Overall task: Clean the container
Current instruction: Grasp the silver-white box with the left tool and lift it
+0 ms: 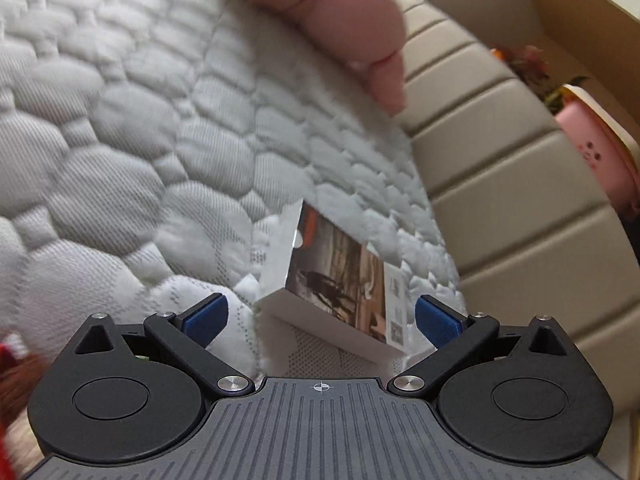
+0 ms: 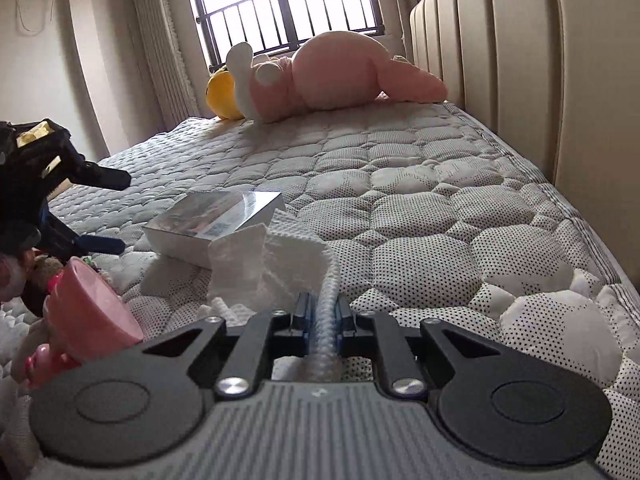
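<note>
Right wrist view: the right gripper [image 2: 323, 312] is clamped on a white cloth [image 2: 276, 264] — a twisted strand runs back between its blue pads [image 2: 304, 312], and the rest spreads forward over the mattress [image 2: 420, 184]. Just past the cloth and touching it lies a flat box [image 2: 208, 220] with a printed top, roughly mid-mattress. Toward the left edge, a pink container [image 2: 90, 304] sits tilted, its mouth turned to the right, among small toys that are too blurred to identify. Above it the left gripper [image 2: 116, 212] hangs with its fingers spread apart, holding nothing. At the far end, by the window [image 2: 280, 4], a pink plush [image 2: 328, 76] and a yellow plush [image 2: 222, 96] rest against each other near the headboard [image 2: 520, 60].

Left wrist view: the left gripper [image 1: 320, 316] is wide open — the box [image 1: 332, 280] lies on the mattress [image 1: 140, 120] ahead of its blue pads [image 1: 208, 316], untouched. The pink plush [image 1: 352, 20] shows at the top, next to the headboard [image 1: 500, 160].
</note>
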A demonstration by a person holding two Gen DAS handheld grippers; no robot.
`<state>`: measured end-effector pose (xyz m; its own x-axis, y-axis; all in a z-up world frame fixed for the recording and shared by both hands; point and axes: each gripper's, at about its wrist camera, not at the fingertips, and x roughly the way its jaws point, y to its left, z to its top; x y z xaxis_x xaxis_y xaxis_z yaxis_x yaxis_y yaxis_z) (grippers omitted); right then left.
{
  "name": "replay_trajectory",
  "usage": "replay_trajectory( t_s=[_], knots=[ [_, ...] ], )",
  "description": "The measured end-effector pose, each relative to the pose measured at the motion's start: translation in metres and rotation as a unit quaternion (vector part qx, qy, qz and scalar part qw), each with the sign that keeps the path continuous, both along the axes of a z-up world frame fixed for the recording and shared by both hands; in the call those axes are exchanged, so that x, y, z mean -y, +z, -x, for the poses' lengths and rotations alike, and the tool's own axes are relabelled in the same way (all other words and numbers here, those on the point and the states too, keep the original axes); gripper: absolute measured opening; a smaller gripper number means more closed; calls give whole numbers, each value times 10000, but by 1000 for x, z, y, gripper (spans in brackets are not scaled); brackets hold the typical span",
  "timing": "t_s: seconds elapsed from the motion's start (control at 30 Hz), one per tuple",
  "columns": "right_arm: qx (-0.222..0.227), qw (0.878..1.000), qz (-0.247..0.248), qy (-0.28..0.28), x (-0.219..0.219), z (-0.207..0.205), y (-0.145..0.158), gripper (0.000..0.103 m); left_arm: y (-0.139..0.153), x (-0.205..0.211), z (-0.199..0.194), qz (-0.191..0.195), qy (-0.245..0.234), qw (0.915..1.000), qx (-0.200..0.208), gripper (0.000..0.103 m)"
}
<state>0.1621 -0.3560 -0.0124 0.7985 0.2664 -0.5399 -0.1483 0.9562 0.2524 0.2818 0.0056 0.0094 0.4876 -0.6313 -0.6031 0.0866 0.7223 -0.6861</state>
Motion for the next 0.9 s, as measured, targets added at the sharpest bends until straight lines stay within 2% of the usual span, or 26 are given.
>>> replay_trajectory(
  t_s=[0.1,0.2,0.27,0.3,0.47,0.53,0.63,0.67,0.73,0.77,0.8,0.87,0.9],
  knots=[
    [-11,9999,-108,27,5,-3,-5,16,-18,13,-22,-92,-24,9991,-401,102],
    [59,9999,-134,72,4,-1,-5,21,-18,22,-40,-211,-100,9990,-375,103],
    [100,9996,-245,97,8,1,-5,42,-19,30,-53,-234,-264,9984,-437,103],
    [122,9994,-309,81,10,2,-4,46,-19,33,-56,-237,-371,9981,-422,103],
    [234,9990,-311,-204,21,6,1,47,-5,52,-49,-149,-1053,9943,1,103],
    [235,9986,-420,-230,25,6,1,52,1,62,-43,-21,-1216,9925,124,103],
    [61,9966,-820,-37,26,4,-3,62,9,86,-34,-303,-1465,9879,412,101],
    [-7,9958,-908,72,24,3,-5,62,12,92,-31,-451,-1529,9857,540,99],
    [-12,9974,-702,178,14,4,-6,59,18,103,-29,-677,-1681,9802,796,84],
    [18,9984,-536,205,9,6,-5,55,19,109,-29,-765,-1783,9769,893,68],
    [54,9988,-418,250,5,8,-4,50,20,116,-30,-820,-1920,9732,965,62],
    [77,9982,-533,282,9,12,-2,21,20,125,-26,-944,-2204,9647,1092,63],
    [87,9975,-639,278,12,13,-2,18,21,131,-22,-1058,-2307,9598,1197,63]
  ],
)
